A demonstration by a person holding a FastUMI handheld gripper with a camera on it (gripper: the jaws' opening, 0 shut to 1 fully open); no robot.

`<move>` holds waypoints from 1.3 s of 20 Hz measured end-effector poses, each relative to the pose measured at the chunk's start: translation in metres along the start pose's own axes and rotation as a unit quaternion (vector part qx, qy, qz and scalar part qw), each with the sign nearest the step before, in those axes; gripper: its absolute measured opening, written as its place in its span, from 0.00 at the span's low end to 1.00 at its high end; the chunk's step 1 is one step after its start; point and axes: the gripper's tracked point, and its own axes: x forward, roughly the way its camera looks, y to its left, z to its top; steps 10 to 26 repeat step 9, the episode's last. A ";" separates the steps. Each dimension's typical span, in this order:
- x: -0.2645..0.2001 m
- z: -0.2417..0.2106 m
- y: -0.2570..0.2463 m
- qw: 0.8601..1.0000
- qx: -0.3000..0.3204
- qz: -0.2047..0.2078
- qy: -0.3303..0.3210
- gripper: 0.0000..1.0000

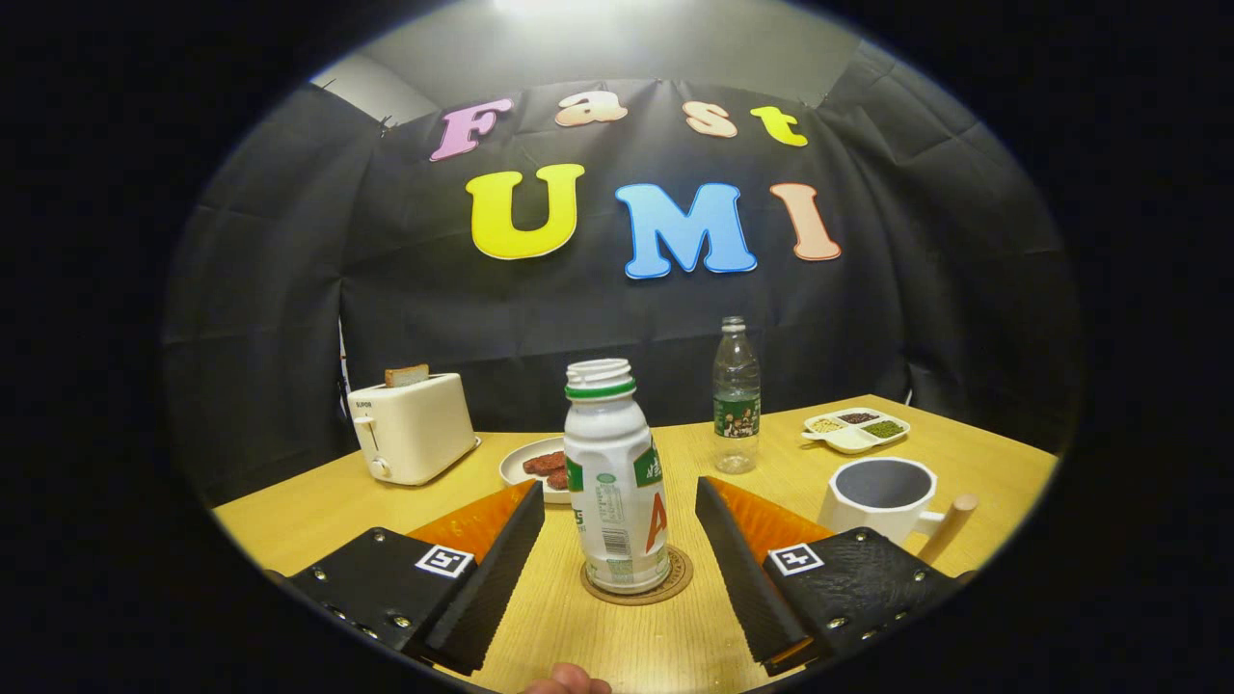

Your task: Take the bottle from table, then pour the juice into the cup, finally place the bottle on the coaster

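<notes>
Left to right: toaster (413, 428) at the table's (318, 520) back-left corner, bottle (615, 482) upright on its coaster (680, 583) between our spread gripper (620, 516) fingers, cup (882, 494) toward the right edge; we judge placement done, so withdraw straight, brushing nothing

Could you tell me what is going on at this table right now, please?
A person's hand-held gripper is open, its fingers on either side of a white bottle without touching it. The uncapped bottle stands upright on a round coaster. A white cup sits beyond the right finger on the wooden table.
</notes>
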 end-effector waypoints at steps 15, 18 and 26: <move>-0.073 0.083 0.005 0.999 -0.040 -0.024 -0.017 0.95; -0.073 0.083 0.005 0.999 -0.040 -0.024 -0.017 0.95; -0.073 0.083 0.005 0.999 -0.040 -0.024 -0.017 0.95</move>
